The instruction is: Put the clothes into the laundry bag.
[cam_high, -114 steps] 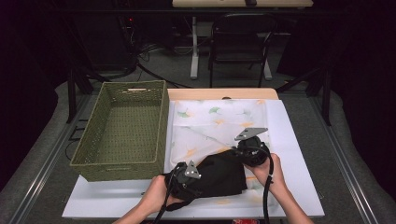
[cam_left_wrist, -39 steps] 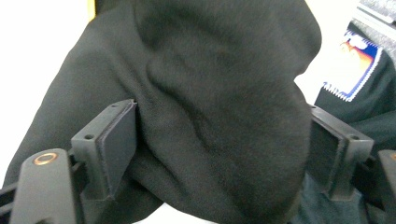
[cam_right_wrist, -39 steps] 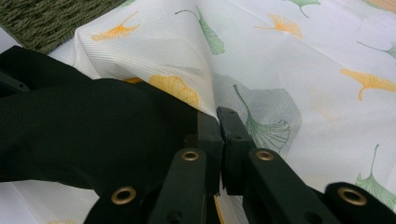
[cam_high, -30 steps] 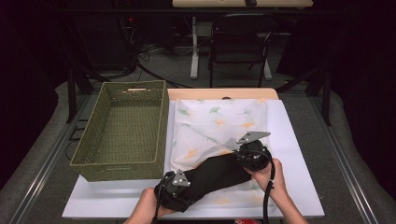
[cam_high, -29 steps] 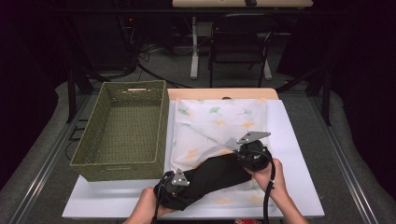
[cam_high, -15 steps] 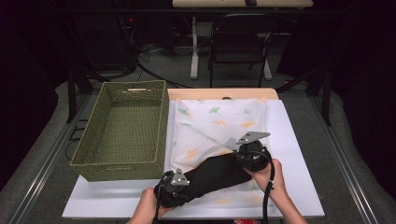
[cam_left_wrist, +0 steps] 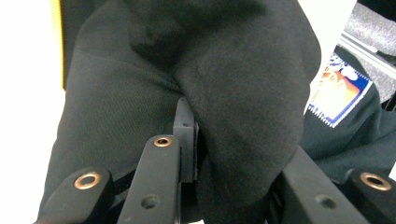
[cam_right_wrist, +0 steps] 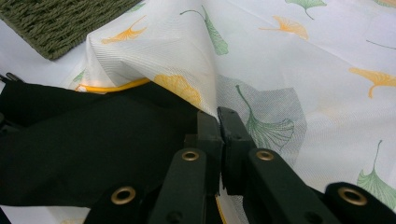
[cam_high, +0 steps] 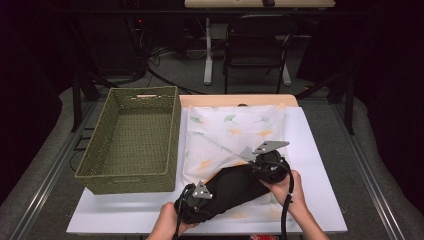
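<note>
A black garment [cam_high: 232, 187] lies slantwise across the near end of a white mesh bag [cam_high: 235, 130] printed with ginkgo leaves. My left gripper [cam_high: 192, 202] is at the garment's lower left end. In the left gripper view its jaws have just been closing and the left gripper [cam_left_wrist: 238, 154] is shut on a bunched fold of the black garment [cam_left_wrist: 243, 93]. My right gripper [cam_high: 260, 162] is at the garment's upper right end. There the right gripper [cam_right_wrist: 218, 126] is shut on the edge of the mesh bag [cam_right_wrist: 289, 60], beside its yellow trim [cam_right_wrist: 114, 86], with the black garment [cam_right_wrist: 93, 144] just left of the jaws.
An empty green woven basket [cam_high: 132, 145] stands left of the bag on the white tabletop [cam_high: 315, 165]; its corner [cam_right_wrist: 56, 18] shows in the right gripper view. A blue and orange printed patch [cam_left_wrist: 336, 91] shows on dark cloth to the right. A chair stands beyond the table.
Since the oldest frame the left gripper has shifted down and left toward the front edge, and the garment now lies stretched out slantwise. Over the last second almost nothing has moved.
</note>
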Available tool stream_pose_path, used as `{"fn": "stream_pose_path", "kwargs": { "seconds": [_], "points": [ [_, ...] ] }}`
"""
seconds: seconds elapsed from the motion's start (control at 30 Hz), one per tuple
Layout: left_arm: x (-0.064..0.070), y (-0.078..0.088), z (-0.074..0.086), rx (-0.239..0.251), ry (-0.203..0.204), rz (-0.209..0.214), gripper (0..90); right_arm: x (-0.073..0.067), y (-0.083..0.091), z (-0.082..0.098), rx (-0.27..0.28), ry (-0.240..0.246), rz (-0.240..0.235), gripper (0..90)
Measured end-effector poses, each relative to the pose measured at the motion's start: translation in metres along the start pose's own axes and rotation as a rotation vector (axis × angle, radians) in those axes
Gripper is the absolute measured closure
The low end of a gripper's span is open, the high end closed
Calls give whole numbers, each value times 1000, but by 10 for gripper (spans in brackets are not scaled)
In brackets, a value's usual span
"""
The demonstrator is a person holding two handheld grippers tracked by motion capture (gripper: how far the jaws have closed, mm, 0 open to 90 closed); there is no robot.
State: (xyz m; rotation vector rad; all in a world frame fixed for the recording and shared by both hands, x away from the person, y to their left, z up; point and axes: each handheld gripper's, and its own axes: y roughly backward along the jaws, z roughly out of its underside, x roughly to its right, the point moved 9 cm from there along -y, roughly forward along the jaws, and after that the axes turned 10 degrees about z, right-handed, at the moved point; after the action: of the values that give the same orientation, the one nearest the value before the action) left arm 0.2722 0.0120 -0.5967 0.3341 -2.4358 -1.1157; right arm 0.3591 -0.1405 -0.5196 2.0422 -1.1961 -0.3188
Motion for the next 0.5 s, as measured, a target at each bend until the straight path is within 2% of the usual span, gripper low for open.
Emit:
{"fn": "stream_pose_path", "kwargs": {
  "seconds": [0.37, 0.5],
  "points": [
    [-4, -9, -18, 15, 27, 12, 773, -2, 0, -1, -4, -3, -3, 884],
    [-8, -9, -23, 37, 49, 15, 775, -3, -1, -1, -5, -5, -6, 883]
  ]
}}
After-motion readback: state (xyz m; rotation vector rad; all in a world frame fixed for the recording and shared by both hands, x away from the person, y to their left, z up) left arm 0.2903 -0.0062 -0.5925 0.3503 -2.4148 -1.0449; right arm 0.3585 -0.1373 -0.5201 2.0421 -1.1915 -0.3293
